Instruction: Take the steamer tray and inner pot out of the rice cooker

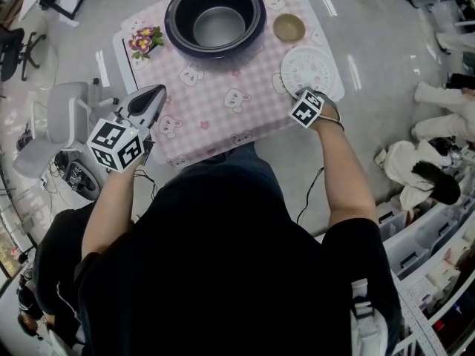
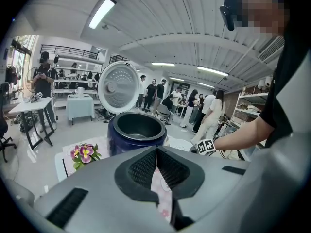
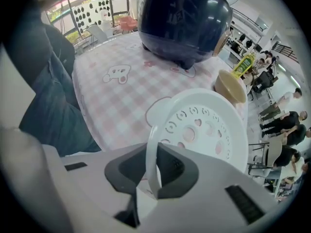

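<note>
Right hand-held gripper [image 3: 155,155] tight on white rim of round, perforated steamer tray [image 3: 206,125] — left hand-held gripper [image 2: 157,155] closed, empty

Pink checked cloth [image 1: 223,110] with bear prints covers counter [image 1: 120,58]. Purple-yellow flowers [image 1: 143,41] at far left corner. Small tan bowl [image 1: 289,27] near far right edge. White chair [image 1: 63,113] on floor at left. People [image 2: 154,90] standing in background.
</note>
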